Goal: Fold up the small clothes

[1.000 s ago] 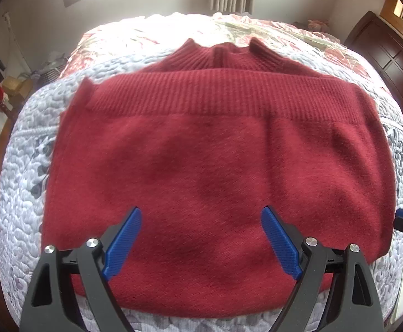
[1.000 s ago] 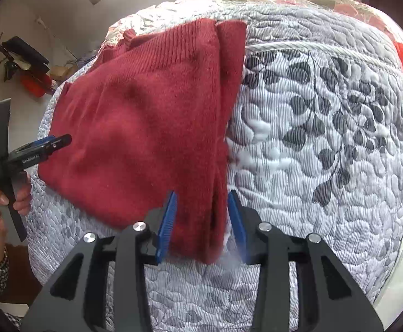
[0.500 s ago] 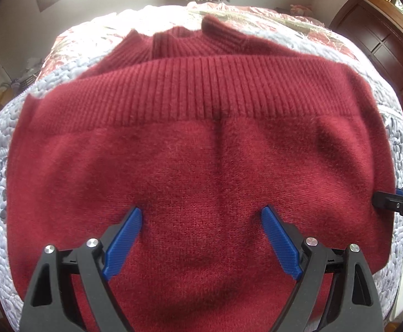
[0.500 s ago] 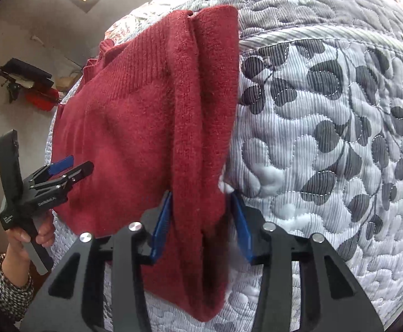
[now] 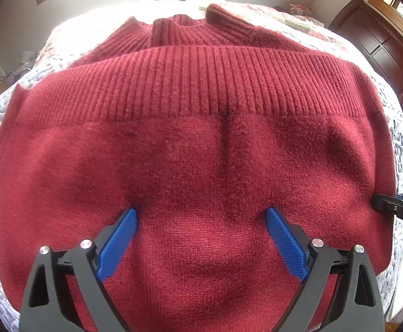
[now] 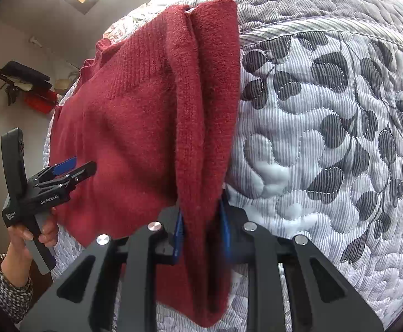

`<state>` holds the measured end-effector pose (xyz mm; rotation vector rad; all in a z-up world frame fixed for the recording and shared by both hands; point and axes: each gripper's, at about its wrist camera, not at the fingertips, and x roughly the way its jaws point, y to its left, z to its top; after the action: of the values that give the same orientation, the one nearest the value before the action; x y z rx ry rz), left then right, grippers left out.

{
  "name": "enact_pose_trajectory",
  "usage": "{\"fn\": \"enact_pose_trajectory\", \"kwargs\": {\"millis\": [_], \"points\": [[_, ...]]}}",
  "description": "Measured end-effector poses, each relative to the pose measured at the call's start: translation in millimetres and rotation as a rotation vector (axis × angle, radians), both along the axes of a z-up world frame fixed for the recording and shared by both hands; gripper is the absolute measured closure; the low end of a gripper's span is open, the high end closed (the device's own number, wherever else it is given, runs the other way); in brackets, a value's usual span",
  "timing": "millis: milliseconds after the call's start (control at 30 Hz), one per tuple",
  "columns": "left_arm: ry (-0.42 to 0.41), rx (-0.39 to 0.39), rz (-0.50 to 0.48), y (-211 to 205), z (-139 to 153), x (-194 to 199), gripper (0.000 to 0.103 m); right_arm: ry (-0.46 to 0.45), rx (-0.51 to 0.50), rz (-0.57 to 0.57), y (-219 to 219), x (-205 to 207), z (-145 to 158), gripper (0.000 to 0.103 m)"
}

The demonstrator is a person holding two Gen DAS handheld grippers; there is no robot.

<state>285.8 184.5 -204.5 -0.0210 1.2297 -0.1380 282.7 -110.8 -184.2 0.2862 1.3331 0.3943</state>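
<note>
Pinching the sweater's (image 6: 135,127) doubled side edge, the right gripper (image 6: 201,229) grips near the quilt's (image 6: 326,144) front edge; the left gripper (image 5: 201,215) hangs spread wide over the sweater's middle.

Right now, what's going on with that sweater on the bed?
A person is folding a red sweater on a quilted bed with two handheld grippers. The right gripper has closed on the sweater's side edge, with a thick fold of knit between its fingers. The left gripper is open, its tips pressing into the middle of the sweater, gripping nothing yet.
</note>
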Motion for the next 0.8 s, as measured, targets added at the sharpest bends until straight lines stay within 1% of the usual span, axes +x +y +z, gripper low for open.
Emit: {"fn": "enact_pose_trajectory", "kwargs": {"millis": [133, 233, 333, 433, 600, 700, 800], "points": [[0.0, 0.003, -0.003, 1, -3, 3, 0.006, 0.022, 0.018, -0.023, -7, 3, -8, 0.081], [0.007, 0.004, -0.007, 1, -3, 7, 0.006, 0.041, 0.015, -0.041, -5, 6, -6, 0.081], [0.028, -0.012, -0.007, 10, 12, 10, 0.01, 0.044, 0.021, -0.056, -14, 8, 11, 0.082], [-0.005, -0.03, 0.034, 37, 33, 6, 0.009, 0.026, 0.024, -0.049, -3, 5, 37, 0.083], [-0.017, -0.037, 0.088, 81, 50, -3, 0.009, -0.022, 0.008, -0.003, 43, 10, 76, 0.083], [-0.03, -0.034, 0.103, 102, 57, -8, 0.009, -0.052, -0.016, 0.041, 77, 15, 90, 0.083], [-0.038, -0.036, 0.117, 123, 61, -15, 0.009, -0.073, -0.005, 0.089, 113, 20, 100, 0.083]]}}
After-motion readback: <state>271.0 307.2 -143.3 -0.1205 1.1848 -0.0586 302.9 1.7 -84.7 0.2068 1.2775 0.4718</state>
